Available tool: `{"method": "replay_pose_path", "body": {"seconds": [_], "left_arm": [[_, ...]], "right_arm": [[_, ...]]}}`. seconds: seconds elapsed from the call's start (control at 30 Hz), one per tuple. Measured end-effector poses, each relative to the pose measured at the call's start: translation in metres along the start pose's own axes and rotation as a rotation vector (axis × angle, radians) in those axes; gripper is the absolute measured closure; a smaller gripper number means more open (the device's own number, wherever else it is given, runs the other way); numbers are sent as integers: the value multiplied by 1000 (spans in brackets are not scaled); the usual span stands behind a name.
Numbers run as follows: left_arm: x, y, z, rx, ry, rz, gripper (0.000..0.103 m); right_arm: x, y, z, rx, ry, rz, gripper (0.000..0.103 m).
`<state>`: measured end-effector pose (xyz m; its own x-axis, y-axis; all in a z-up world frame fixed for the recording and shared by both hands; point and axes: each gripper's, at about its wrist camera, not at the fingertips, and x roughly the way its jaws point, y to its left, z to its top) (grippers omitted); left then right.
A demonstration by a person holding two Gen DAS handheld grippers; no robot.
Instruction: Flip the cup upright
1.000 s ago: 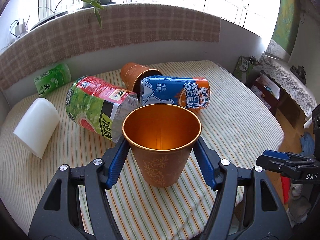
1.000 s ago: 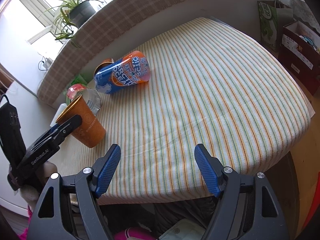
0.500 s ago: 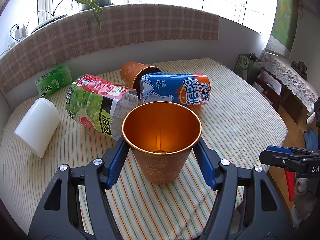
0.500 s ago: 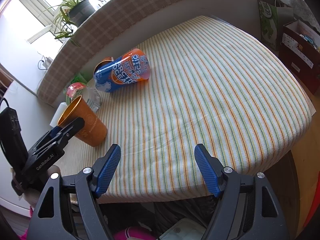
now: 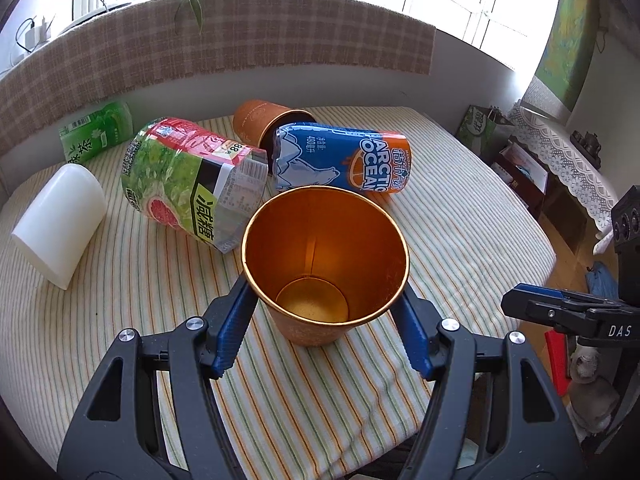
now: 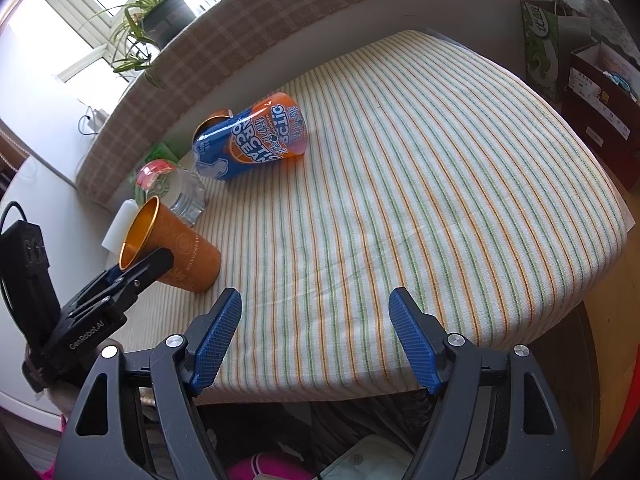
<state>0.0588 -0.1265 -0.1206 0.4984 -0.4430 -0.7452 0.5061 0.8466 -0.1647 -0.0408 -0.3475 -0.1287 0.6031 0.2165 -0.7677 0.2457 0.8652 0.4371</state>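
Left wrist view: the orange cup (image 5: 325, 264) stands mouth-up on the striped cloth (image 5: 460, 216), clamped by the left gripper (image 5: 325, 320); its lower wall is hidden. Behind it, a second orange cup (image 5: 256, 118) lies half-covered by the blue bottle (image 5: 344, 160). Right gripper (image 6: 314, 336) gapes empty

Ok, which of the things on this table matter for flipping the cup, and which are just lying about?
Job:
- orange cup, mouth up, base on the striped tablecloth
- left hand-held gripper, closed on the cup

Lying about:
- second orange cup, on its side
- Arctic Ocean can
- green-and-pink bottle
- white cup
- green tea bottle
- right hand-held gripper, open, empty
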Motion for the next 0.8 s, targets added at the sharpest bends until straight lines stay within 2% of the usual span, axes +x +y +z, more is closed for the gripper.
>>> {"method": "replay_pose_path", "body": {"seconds": [0.27, 0.4, 0.8], "left_arm": [[5, 8, -3, -47, 46, -42, 34], [6, 11, -6, -60, 60, -46, 27], [0, 29, -25, -100, 86, -19, 25]], "right_arm": [[0, 2, 0, -4, 1, 1, 27], [0, 2, 0, -7, 2, 0, 27], [2, 21, 2, -80, -21, -16, 27]]}}
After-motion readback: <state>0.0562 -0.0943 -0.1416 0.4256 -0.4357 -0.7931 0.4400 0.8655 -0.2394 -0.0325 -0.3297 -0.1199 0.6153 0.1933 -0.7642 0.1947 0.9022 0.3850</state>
